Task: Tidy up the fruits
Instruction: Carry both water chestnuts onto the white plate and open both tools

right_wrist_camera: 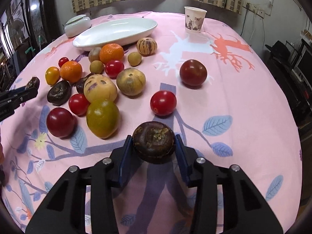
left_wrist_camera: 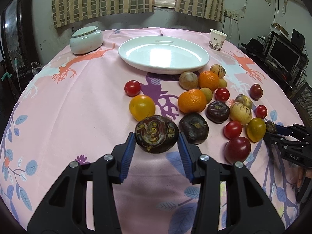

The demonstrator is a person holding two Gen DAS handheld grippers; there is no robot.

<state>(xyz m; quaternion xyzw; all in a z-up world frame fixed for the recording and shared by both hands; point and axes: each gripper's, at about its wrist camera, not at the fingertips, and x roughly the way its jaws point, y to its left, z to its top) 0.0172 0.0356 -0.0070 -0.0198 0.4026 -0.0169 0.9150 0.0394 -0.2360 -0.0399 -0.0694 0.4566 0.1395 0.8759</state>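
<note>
My left gripper (left_wrist_camera: 157,138) is shut on a dark purple water chestnut (left_wrist_camera: 157,134), held a little above the pink cloth. My right gripper (right_wrist_camera: 153,138) is shut on another dark water chestnut (right_wrist_camera: 154,142) at the near side of the fruit pile; whether it rests on the cloth I cannot tell. In the left wrist view the right gripper (left_wrist_camera: 273,130) shows at the far right. Loose fruit lies between them: tangerines (left_wrist_camera: 192,103), red tomatoes (left_wrist_camera: 233,129), yellow tomatoes (left_wrist_camera: 142,105), striped pale melons (right_wrist_camera: 100,88) and more water chestnuts (left_wrist_camera: 194,127). The white oval plate (left_wrist_camera: 165,70) behind holds nothing.
A pale lidded ceramic jar (left_wrist_camera: 85,40) stands back left of the plate and a paper cup (left_wrist_camera: 217,40) back right. A lone dark red tomato (right_wrist_camera: 193,72) and a red one (right_wrist_camera: 163,103) lie right of the pile. The round table's edge drops away on all sides.
</note>
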